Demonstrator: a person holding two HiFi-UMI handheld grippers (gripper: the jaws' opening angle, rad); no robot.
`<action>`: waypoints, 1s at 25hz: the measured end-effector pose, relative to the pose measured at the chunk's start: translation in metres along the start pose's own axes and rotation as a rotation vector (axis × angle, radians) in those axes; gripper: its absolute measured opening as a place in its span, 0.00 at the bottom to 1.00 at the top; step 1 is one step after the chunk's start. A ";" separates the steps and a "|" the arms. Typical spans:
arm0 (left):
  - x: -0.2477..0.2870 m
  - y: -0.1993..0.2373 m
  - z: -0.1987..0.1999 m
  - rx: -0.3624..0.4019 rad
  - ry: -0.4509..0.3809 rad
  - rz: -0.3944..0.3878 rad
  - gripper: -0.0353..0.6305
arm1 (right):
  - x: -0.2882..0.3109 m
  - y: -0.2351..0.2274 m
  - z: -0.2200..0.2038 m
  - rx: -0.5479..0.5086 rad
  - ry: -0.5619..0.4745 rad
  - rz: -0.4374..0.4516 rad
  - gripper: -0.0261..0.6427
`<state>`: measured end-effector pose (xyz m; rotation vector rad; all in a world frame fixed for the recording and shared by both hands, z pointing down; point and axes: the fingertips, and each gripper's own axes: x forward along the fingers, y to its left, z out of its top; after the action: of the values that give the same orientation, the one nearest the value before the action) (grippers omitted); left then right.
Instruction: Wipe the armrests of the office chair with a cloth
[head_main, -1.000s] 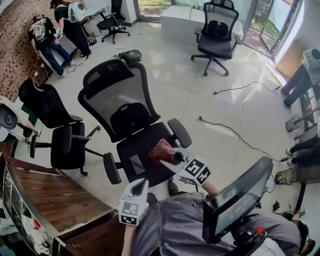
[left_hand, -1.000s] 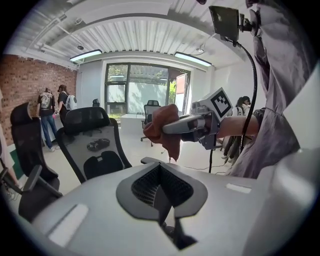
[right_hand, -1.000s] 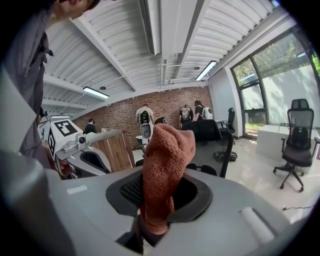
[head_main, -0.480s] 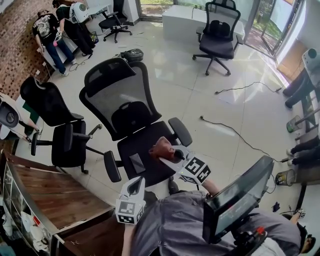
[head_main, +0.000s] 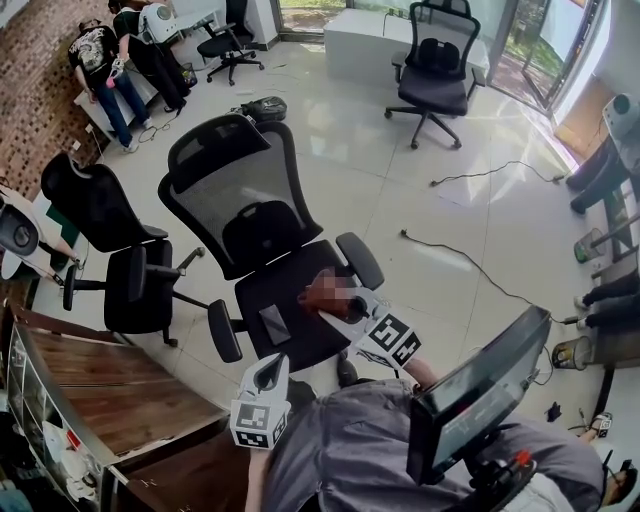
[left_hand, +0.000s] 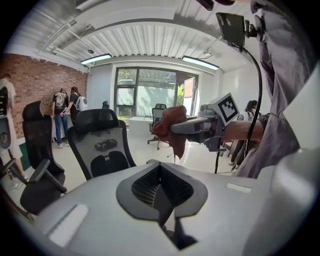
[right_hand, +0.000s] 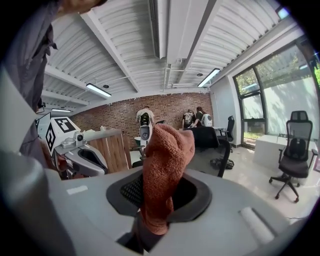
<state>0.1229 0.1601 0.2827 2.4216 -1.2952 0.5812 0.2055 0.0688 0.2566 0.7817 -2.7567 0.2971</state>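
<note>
in the head view, our right gripper held the cloth over the seat, short of the right armrest; our left gripper hung near the seat's front edge. only the left gripper view showed its jaws together, empty. only the right gripper view showed jaws clamped on the cloth's lower part, the rest bunched ahead; we judged a dragging wipe could tug it free.

cloth over seat, armrests flanking

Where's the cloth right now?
In the head view, the cloth is pinched in the right gripper, over the chair seat, near one armrest.
</note>
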 end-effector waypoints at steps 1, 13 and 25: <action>0.000 0.000 0.000 -0.001 0.001 0.001 0.07 | 0.000 0.000 0.002 0.002 -0.005 0.006 0.18; 0.000 -0.005 -0.001 0.001 0.001 0.004 0.07 | -0.008 -0.005 0.003 0.020 -0.019 0.005 0.18; -0.001 -0.010 -0.001 0.008 0.000 -0.004 0.07 | -0.014 -0.005 -0.002 -0.023 0.012 -0.015 0.17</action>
<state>0.1307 0.1665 0.2822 2.4296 -1.2903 0.5865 0.2200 0.0719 0.2554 0.7919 -2.7372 0.2658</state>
